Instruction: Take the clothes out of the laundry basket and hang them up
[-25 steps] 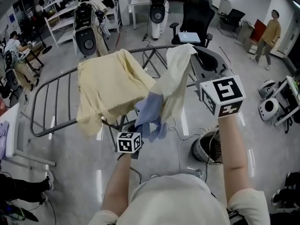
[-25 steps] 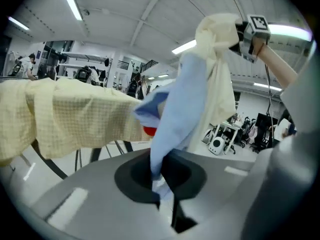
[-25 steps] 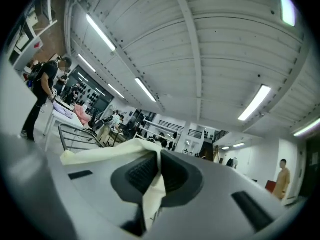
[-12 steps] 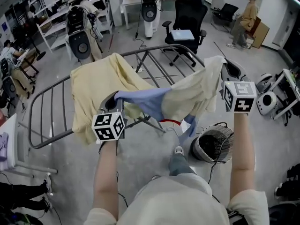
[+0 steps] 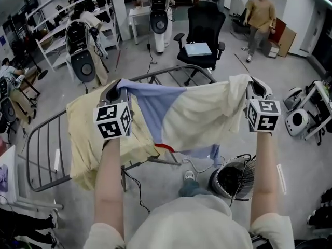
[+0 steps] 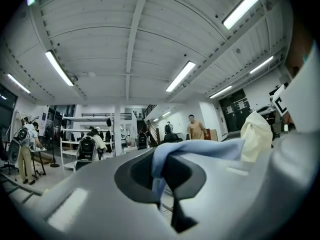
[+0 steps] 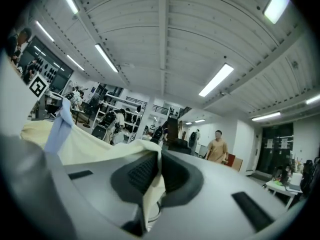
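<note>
A garment, half light blue and half cream [image 5: 181, 113], is stretched wide between my two grippers above the grey drying rack [image 5: 46, 141]. My left gripper [image 5: 116, 85] is shut on its blue corner [image 6: 200, 151]. My right gripper [image 5: 252, 87] is shut on its cream corner [image 7: 100, 146]. In each gripper view the cloth is pinched between the dark pads, at the left gripper [image 6: 162, 171] and at the right gripper [image 7: 154, 179]. A pale yellow garment [image 5: 85, 134] is draped over the rack under my left gripper. The round mesh laundry basket [image 5: 234, 178] stands on the floor at lower right.
A black office chair [image 5: 203, 30] stands behind the rack, and a person [image 5: 258, 14] stands beyond it. Black machines [image 5: 83, 61] and shelves line the far left. A white device [image 5: 298, 119] sits at the right. Cables run across the floor near the basket.
Both grippers rose and spread apart, the left moving up and left, the right staying right. The garment went from a hanging bunch to a wide stretched sheet.
</note>
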`<control>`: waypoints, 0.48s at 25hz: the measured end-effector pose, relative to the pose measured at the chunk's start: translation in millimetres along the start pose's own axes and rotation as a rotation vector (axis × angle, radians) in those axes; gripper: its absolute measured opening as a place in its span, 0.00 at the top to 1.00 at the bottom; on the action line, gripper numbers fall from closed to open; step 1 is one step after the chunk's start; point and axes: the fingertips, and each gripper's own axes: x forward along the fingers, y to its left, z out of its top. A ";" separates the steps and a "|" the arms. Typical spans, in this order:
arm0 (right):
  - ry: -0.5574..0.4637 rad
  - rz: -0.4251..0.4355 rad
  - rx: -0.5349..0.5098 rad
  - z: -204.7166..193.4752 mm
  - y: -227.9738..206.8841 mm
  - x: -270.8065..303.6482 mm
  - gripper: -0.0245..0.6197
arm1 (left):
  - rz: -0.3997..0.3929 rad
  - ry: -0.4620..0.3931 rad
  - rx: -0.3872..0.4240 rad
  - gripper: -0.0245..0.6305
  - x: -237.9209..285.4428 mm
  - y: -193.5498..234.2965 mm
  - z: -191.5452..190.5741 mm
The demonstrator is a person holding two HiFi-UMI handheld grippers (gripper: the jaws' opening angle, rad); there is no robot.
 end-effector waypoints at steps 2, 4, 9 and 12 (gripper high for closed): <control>-0.001 0.021 0.001 -2.4 -6.5 30.5 0.94 | 0.034 -0.001 0.011 0.94 33.6 10.5 7.9; 0.000 0.057 -0.011 -5.3 -12.2 59.9 0.94 | 0.071 0.008 0.014 0.94 65.2 18.9 14.3; -0.005 0.133 -0.046 -9.8 -24.5 136.1 0.94 | 0.145 0.034 0.040 0.94 144.0 38.1 25.1; -0.008 0.154 -0.043 -15.7 -28.4 181.0 0.94 | 0.195 0.060 0.069 0.94 186.5 55.4 21.3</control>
